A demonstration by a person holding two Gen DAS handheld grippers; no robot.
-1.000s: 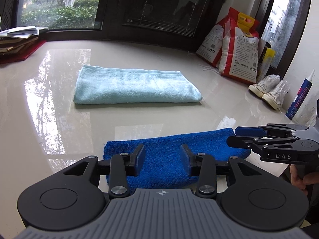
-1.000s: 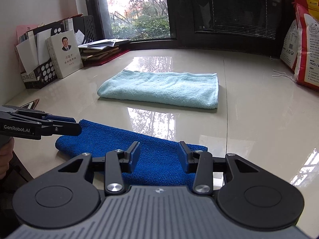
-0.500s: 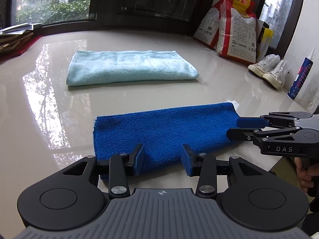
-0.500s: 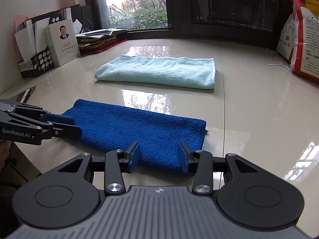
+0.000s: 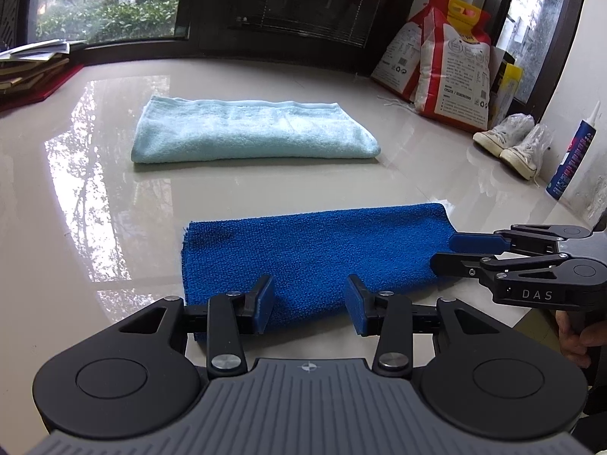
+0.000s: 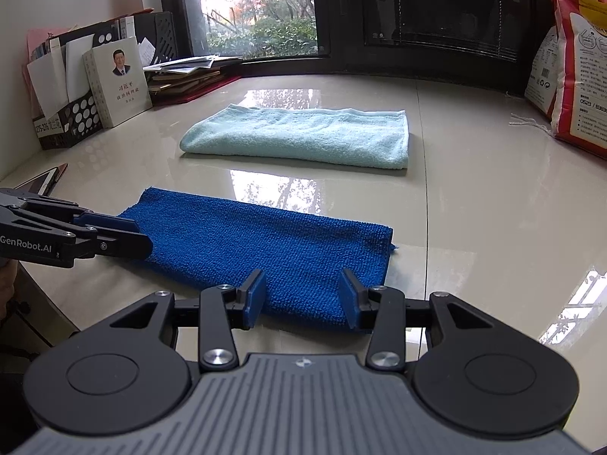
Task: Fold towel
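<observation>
A dark blue towel (image 5: 315, 254) (image 6: 261, 250) lies folded into a flat strip near the front edge of the glossy table (image 5: 95, 189). My left gripper (image 5: 309, 305) hovers open over the near edge of the strip's left part. My right gripper (image 6: 301, 297) hovers open over the near edge of its right part. Neither pair of pads presses the cloth. Each gripper also shows in the other's view: the right gripper (image 5: 444, 250) at the strip's right end, the left gripper (image 6: 140, 235) at its left end. A folded light blue towel (image 5: 254, 132) (image 6: 303, 136) lies farther back.
Red and white bags (image 5: 451, 76) stand at the back right, with white shoes (image 5: 508, 144) and a tube (image 5: 573, 159) along the right wall. A black file holder (image 6: 68, 113), a book (image 6: 117, 79) and stacked papers (image 6: 182, 76) fill the back left. A tablet (image 6: 41, 182) lies at the left edge.
The blue towel now sits higher in both views and shows in full, where the fingers hid its near part a second ago. Both grippers' jaws stand as wide as before.
</observation>
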